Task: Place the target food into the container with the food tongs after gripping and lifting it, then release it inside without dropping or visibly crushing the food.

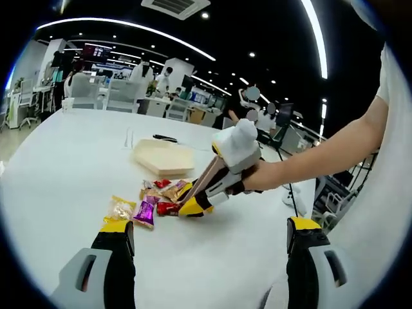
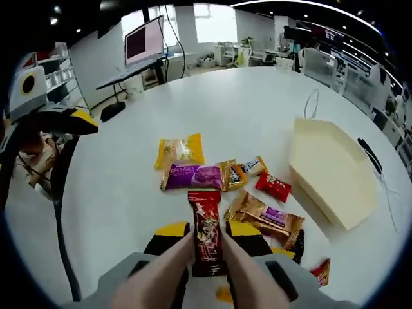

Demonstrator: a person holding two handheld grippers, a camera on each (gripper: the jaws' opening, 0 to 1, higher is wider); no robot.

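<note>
Item: red-wrapped snack bar [image 2: 206,233], lying on the white worktop [image 2: 244,116] between the two tan tong arms [image 2: 164,273] that the right gripper [image 2: 207,233] carries; the fingers [image 2: 172,230] of that gripper stand at either side of the bar, drawn in close to it, though whether they are fully clamped on it cannot be told; the bar appears not yet lifted. Container: pale, shallow hexagonal tray [image 2: 331,170], set well apart to the bar's side, nothing visible inside it. Other stock near the bar: yellow packet [image 2: 179,150], purple packet [image 2: 193,175], small red packet [image 2: 273,186], brown-gold packet [image 2: 265,217]. Left gripper [image 1: 209,235]: fingers [image 1: 116,226] wide apart, holding nothing, hanging above the worktop short of the sweets. Progress, as judged: the gripping step is in hand; lifting, carrying across to the tray, and a gentle release inside all remain.
</note>
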